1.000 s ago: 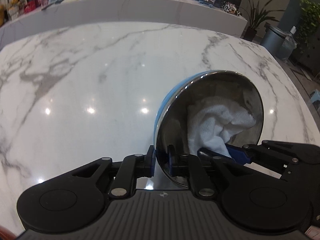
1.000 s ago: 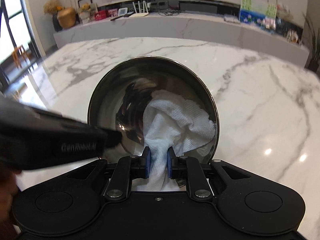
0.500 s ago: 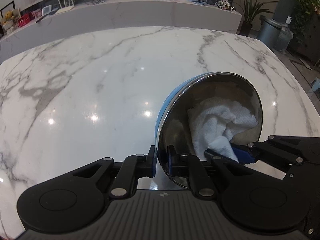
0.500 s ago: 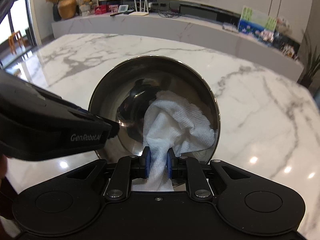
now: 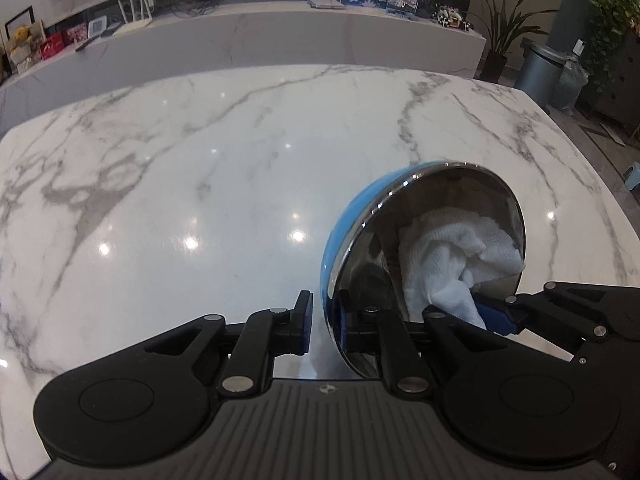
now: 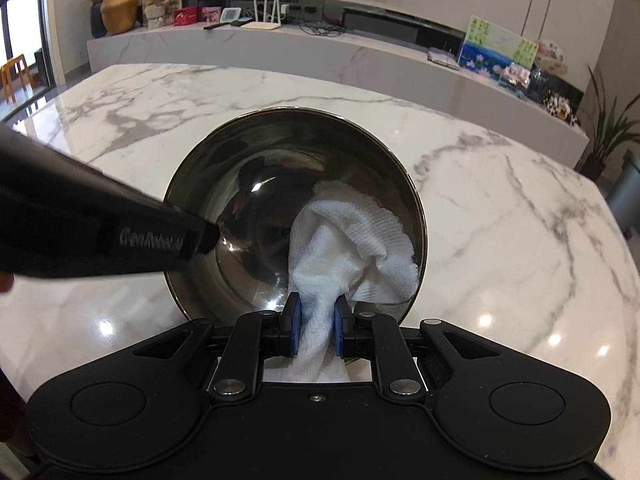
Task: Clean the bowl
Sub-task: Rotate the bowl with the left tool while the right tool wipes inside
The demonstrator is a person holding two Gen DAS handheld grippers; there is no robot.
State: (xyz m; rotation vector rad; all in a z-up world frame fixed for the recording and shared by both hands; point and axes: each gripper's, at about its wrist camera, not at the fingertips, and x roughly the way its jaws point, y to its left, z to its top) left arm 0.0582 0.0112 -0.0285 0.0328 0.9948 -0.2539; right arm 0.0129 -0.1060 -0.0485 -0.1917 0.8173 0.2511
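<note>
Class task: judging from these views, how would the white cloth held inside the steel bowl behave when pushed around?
The white cloth is probably floppy: it bunches in folds beyond the right gripper. It likely slides easily on the bowl, whose inside looks mirror-smooth. It seems light.

Your left gripper (image 5: 323, 322): matte black, ribbed base plate, round discs at both sides, silver pivot screws, blue pads (image 5: 306, 320) | your right gripper (image 6: 316, 324): the same black build, smooth base, one small centre screw, blue pads (image 6: 294, 322) | raised "GenRobot" lettering showed along the left gripper's side.
</note>
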